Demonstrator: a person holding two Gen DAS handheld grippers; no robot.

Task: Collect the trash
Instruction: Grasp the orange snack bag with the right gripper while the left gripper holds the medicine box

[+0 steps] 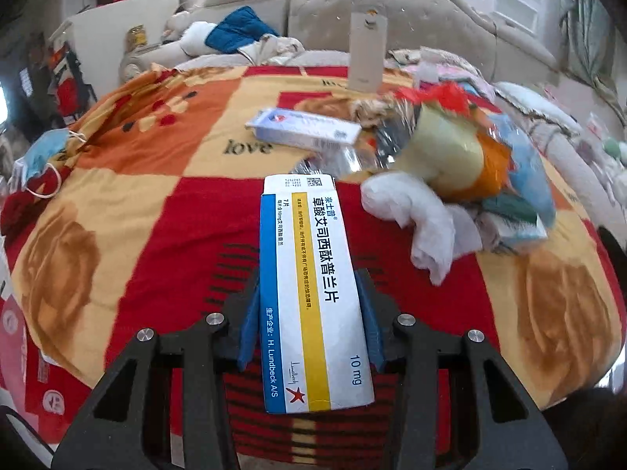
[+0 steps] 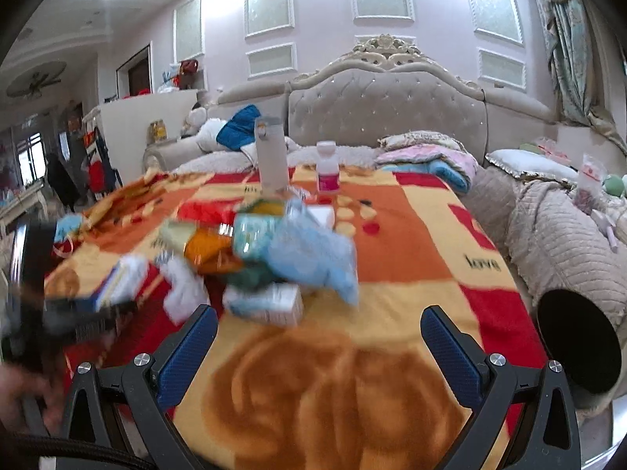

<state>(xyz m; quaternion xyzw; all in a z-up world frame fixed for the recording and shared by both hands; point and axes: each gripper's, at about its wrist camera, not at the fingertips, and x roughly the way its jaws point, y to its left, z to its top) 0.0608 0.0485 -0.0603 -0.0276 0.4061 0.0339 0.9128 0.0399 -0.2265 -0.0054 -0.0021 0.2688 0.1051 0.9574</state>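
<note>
Left tongs, tilted downward, clamp the medicine box; right tongs hover spread apart.

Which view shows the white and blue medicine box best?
The left wrist view. There the white and blue medicine box fills the centre, sharp, printed face up, clamped between the left gripper pads. In the right wrist view it is a motion-blurred shape at the left edge, print unreadable.
</note>
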